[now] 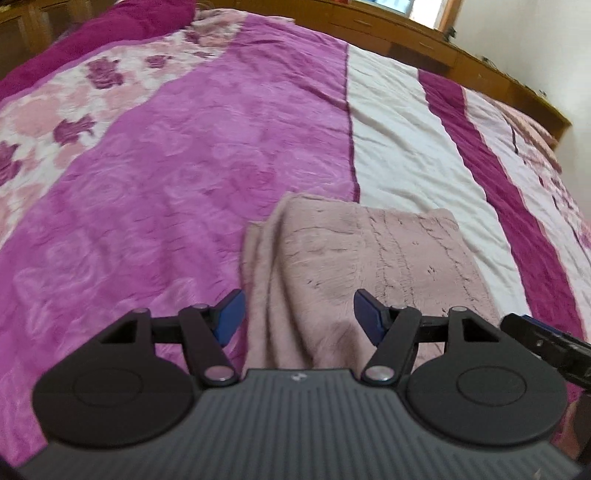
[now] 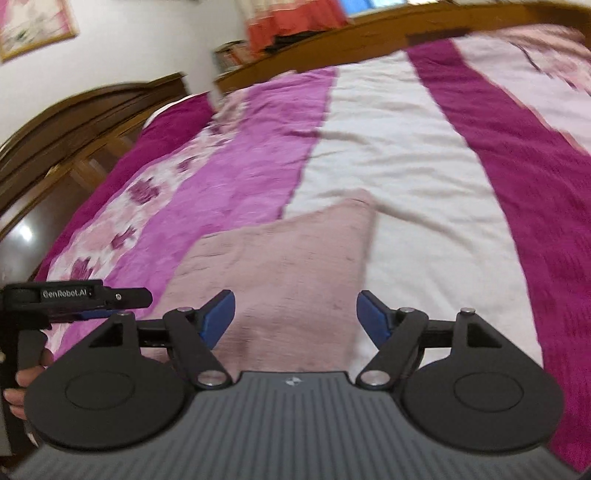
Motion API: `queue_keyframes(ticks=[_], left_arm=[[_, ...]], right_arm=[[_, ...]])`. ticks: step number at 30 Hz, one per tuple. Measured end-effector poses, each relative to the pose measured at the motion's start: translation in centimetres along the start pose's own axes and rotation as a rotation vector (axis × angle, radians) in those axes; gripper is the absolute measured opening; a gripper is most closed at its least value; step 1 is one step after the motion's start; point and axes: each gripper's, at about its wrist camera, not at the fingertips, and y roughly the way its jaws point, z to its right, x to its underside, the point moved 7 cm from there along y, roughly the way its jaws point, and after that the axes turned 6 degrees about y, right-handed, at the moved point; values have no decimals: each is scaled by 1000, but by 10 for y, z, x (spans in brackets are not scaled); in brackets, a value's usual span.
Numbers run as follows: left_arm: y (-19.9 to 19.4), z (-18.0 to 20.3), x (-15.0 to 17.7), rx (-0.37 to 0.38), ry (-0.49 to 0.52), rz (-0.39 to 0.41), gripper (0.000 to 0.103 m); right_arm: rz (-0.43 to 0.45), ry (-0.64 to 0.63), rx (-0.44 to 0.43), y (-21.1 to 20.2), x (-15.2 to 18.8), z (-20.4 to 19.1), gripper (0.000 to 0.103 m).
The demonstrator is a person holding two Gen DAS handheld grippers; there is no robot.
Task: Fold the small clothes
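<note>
Now, on a bed spread with a quilted cover in magenta, pink and white stripes, a small dusty-pink fleece garment lies at lower centre of both wrist views, straddling the seam where the pink stripe meets the white one. It looks partly folded: in the left wrist view a doubled, ridged edge runs along its left side, while its right part lies flat.

Left tongs hover over the garment's near edge, blue pads spread wide apart with cloth showing between them but not pinched. Right tongs stand likewise wide open above the garment's near end, gripping nothing; the cloth beneath them is blurred, so whether the pads brush it cannot be told. Each tool shows at the margin of the other's view: the right one as a dark bar at lower right of the left view, the left one at lower left of the right view, where a person's fingers wrap its handle.

A wooden bed frame curves across the top of the left view, and a framed picture hangs at upper left of the right view.

By the look of things, one fold is laid and both tools are free between grasps. A next move would call for settling on fresh edges or corners, closing on them, and carrying the cloth over evenly to halve it again.
</note>
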Motion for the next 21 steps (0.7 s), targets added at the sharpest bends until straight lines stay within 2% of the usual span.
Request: queue_keyframes(ticks=[4, 12, 16, 21], left_arm=[[26, -1, 0, 0, -6, -41, 66], [53, -6, 9, 109, -138, -60, 64], [52, -5, 10, 152, -148, -36, 45], [47, 0, 10, 161, -115, -3, 31]], right_arm=[[-3, 67, 33, 2, 7, 22, 79], [-4, 103, 29, 8, 17, 29, 80], [7, 107, 25, 10, 18, 28, 80], [19, 121, 19, 9, 20, 29, 81]])
